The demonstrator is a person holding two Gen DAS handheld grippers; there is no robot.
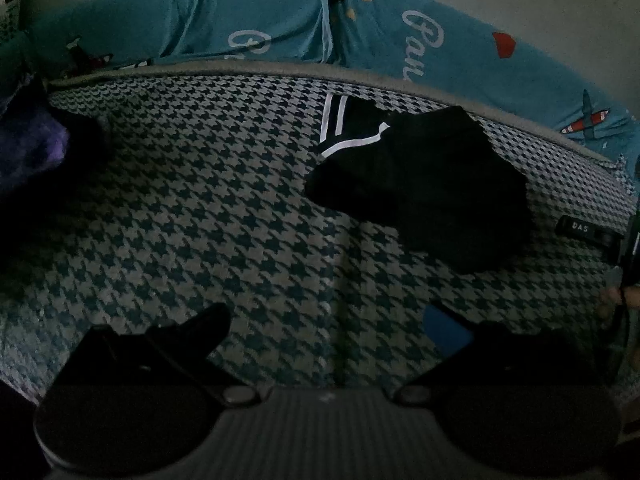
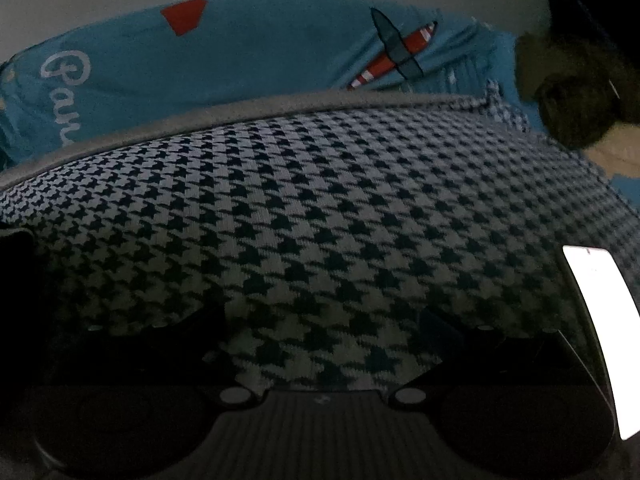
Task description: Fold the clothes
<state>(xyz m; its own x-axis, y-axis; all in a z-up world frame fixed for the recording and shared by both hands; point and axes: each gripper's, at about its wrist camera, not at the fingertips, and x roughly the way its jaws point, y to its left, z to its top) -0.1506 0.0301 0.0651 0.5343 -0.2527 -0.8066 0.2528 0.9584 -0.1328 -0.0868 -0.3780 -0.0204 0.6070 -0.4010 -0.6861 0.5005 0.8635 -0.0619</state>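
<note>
Lying crumpled at the far right of the houndstooth blanket (image 1: 208,208), the black garment (image 1: 424,184) with white stripes sits clear of both wide-spread, empty tools, the left gripper (image 1: 328,324) and right gripper (image 2: 324,320), with a teal printed sheet (image 1: 280,24) beyond and a lit phone (image 2: 600,328) near right.

Open mat (image 1: 200,200) beside black garment (image 1: 432,184)

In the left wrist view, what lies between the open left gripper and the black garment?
Only bare houndstooth blanket: nothing sits between the left gripper and the black garment in the left wrist view.
</note>
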